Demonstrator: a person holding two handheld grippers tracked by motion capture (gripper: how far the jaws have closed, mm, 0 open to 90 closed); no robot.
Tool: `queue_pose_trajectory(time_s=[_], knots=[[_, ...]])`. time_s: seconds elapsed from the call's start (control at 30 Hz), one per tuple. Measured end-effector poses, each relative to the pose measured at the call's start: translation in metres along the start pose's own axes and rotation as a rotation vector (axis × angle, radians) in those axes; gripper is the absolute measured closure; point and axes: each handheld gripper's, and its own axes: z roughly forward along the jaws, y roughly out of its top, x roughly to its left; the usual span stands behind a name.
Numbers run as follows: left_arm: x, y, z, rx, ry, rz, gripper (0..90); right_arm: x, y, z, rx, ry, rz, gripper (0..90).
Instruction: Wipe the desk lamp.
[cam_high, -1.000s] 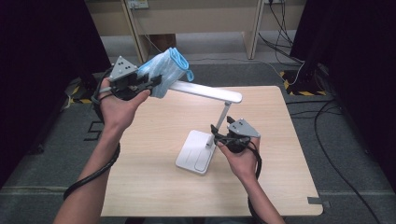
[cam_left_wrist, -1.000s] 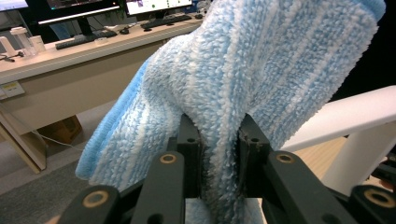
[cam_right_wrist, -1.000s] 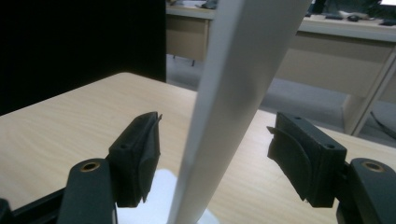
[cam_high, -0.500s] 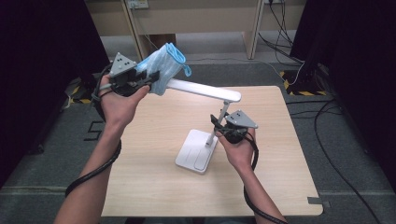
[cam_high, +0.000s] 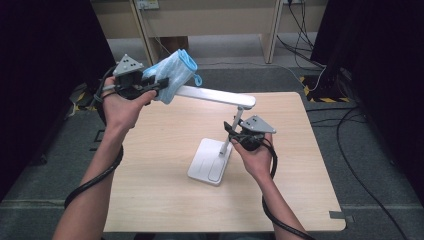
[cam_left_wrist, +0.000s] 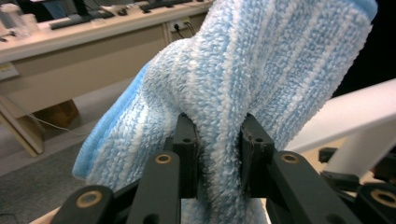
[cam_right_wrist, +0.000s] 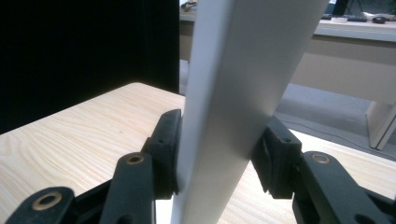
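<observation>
High view shows the left gripper (cam_high: 162, 84) clamped on a folded blue-and-white striped terry cloth (cam_high: 176, 74), which hangs over the far left end of the long white bar-shaped lamp head (cam_high: 216, 96). That bar runs from the cloth rightward and slightly toward the person, ending above the slim white upright post (cam_high: 227, 142) on its flat white rectangular base (cam_high: 211, 161) on the pale wooden table (cam_high: 160, 200). The right gripper (cam_high: 231, 132) has just closed its jaws around that post, pads pressing both sides in the right gripper view. A wipe would likely run along the bar's length, toward the right hand bracing the lamp.
</observation>
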Motion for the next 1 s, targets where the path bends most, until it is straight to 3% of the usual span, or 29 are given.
queue_pose_trajectory(time_s=[0.1, 0.5, 1.0], knots=[[0.000, 0.001, 0.001, 0.016, -0.015, 0.003, 71.3, -0.001, 0.001, 0.001, 0.006, 0.010, -0.009, 56.1], [-0.006, -0.001, 0.009, 0.036, -0.010, 0.012, 72.3, -0.001, 0.001, 0.004, 0.006, 0.026, -0.006, 56.1], [-0.025, -0.001, 0.016, 0.007, -0.040, 0.001, 72.9, 0.000, 0.003, 0.006, 0.015, 0.032, -0.015, 56.1]])
